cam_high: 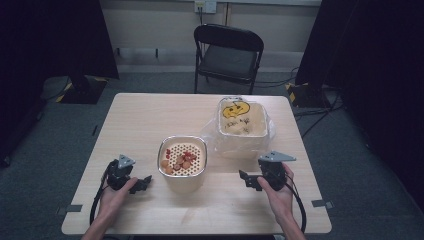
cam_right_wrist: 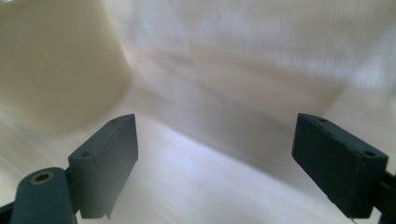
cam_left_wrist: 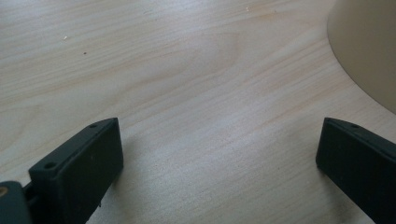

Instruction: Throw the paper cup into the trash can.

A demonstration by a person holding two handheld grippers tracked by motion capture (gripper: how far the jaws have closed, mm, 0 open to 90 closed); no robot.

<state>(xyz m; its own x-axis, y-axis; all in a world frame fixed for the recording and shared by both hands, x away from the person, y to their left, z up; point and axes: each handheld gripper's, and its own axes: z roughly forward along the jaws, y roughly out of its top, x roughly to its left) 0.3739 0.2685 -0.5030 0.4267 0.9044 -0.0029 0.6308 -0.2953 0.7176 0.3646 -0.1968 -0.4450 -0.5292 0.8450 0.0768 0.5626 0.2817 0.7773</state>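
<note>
Pale wooden surface (cam_high: pixel 150 120) carries a cream strainer bowl (cam_high: pixel 182 157) of fruit between both jaws. Left gripper (cam_high: pixel 142 184) and right gripper (cam_high: pixel 248 180) flank it, jaws spread wide, gripping nothing.

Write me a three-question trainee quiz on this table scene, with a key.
1. True or false: the left gripper is shut on a piece of food.
2. Which container holds red and brown food pieces: A the strainer container, B the bag-lined bin?
3. Fill in: beyond the table stands a black folding ____.

Key: 1 false, its jaws stand wide apart over bare wood. 2 A. 3 chair.
</note>
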